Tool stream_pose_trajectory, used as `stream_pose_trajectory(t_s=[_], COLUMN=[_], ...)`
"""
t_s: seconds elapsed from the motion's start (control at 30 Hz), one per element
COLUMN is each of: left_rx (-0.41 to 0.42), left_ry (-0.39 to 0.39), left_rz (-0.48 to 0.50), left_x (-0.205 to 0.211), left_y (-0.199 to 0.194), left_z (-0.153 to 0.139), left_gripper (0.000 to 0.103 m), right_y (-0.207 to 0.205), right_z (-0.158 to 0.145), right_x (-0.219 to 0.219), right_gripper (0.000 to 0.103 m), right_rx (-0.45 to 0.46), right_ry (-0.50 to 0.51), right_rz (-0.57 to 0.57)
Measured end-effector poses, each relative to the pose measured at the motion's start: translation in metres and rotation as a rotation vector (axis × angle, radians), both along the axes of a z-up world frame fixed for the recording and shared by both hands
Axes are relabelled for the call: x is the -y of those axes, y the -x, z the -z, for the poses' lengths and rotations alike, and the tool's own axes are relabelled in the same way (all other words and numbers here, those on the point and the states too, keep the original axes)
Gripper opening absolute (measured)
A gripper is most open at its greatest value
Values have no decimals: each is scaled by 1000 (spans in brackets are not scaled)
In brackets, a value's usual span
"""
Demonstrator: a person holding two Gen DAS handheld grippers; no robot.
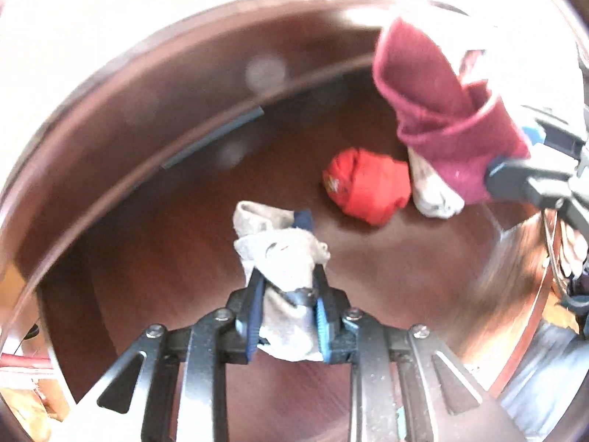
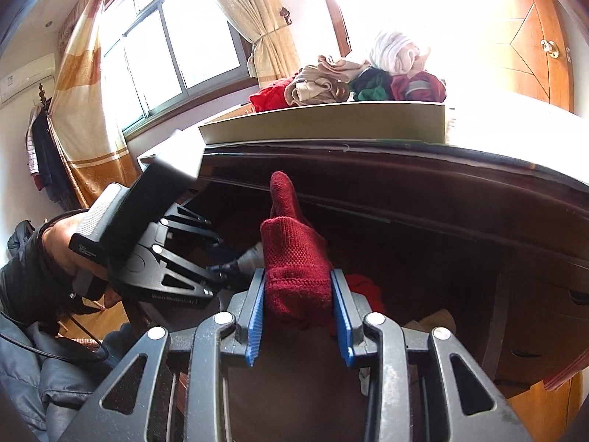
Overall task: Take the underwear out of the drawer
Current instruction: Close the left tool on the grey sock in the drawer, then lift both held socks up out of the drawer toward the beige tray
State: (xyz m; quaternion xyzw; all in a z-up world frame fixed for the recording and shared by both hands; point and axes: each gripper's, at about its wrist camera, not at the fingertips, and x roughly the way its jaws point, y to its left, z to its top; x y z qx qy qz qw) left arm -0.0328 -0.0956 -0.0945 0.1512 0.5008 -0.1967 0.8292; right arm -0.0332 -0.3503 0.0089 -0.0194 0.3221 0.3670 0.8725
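While the left gripper (image 1: 289,307) points down into the wooden drawer (image 1: 154,118), its blue pads are pressed against a grey bundle of cloth (image 1: 283,254), which sits between the fingers and bulges out ahead of the tips; no earlier view shows whether it has left the drawer floor, and the blur hides that. The right gripper (image 2: 298,313) is clamped on a dark red knitted piece (image 2: 294,258), which stands upright between its pads above the open drawer. In the left wrist view that same red piece hangs at the upper right. Two loose items lie on the drawer bottom: one orange-red bundle (image 1: 368,186) and one pale grey bundle (image 1: 432,191), touching each other, well apart from the left gripper's tips. On the cabinet top sits one shallow box (image 2: 324,125) with one heap of mixed clothes (image 2: 368,77).
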Motion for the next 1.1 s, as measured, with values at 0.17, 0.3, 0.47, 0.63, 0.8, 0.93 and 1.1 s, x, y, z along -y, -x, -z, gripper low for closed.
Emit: stream_pose_trajectory(t_s=[0.17,0.3,0.47,0.63,0.8,0.93,1.1], left_rx=[88,135,190,249,317,358,402], left_ry=[47,70,81,94,110,123,140], left_rz=[-40,-62,-89,-118,-133,-143,-160], left_x=[-10,-25,-34,-24,-28,-34,-49], left_y=[13,26,43,65,83,97,106], left_z=[-13,-22,-24,-26,-33,-38,-48], left_gripper=[22,22,22,22,22,22,22], right_y=[3,6,9,15,21,23,27], right_z=[1,1,0,-1,-3,-5,-8], right_x=[5,5,9,12,15,16,18], right_gripper=[36,36,36,36,36,36,36], right_rx=[7,21,33,71,103,125,152], right_ry=[-31,-32,-46,-63,-84,-97,-112], right_rz=[13,15,20,13,10,10,15])
